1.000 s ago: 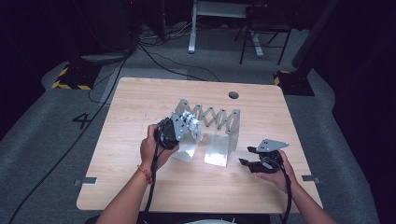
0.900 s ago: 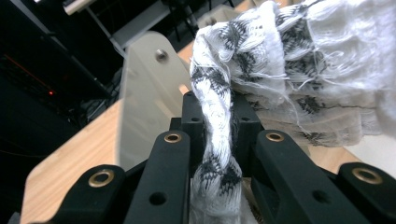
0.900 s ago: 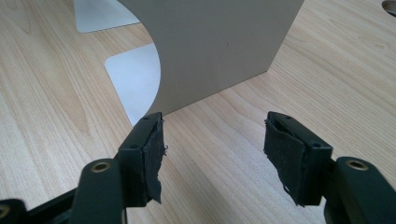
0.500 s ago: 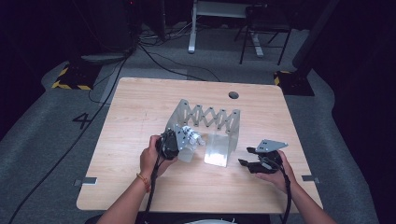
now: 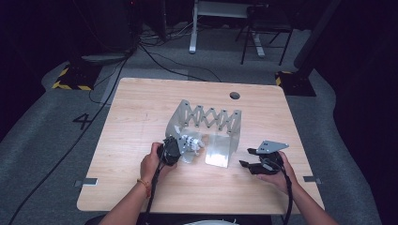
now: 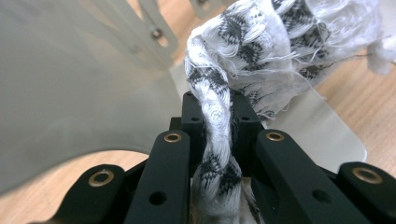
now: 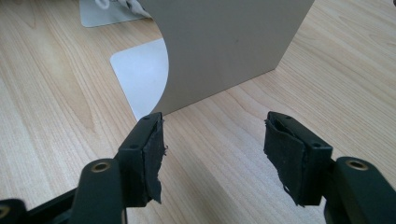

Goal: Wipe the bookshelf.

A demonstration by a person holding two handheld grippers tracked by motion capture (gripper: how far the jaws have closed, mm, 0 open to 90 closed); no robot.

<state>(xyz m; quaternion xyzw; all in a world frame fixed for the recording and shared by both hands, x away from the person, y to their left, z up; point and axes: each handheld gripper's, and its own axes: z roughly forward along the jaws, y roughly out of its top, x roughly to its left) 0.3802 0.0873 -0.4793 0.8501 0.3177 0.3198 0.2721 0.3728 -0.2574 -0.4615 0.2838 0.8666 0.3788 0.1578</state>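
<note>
A: Item one, left gripper [image 5: 176, 149]: condition?
B: Jaws clamped tight on one white-and-black woven cloth [image 6: 261, 51]. In the left gripper view a twisted strand of it runs down between the black jaws; the frayed bulk bunches beyond the tips.

A: Location of the cloth?
B: Near-left part of the table [image 5: 141, 108], over the flat foot of the metal rack's left panel.

A: Item two, right gripper [image 7: 212, 154]?
B: Jaws standing wide, nothing between the pads [image 7: 152, 161]. It is held at the near-right side of the table, just beside the rack's right panel, not touching it.

A: Counts?
B: Grippers, two. Cloth, one. Grey metal rack [image 5: 209, 119] with scissor-lattice back, one, with two side panels. Hands, two. Table, one, with one round hole [image 5: 234, 95] at its far edge.
</note>
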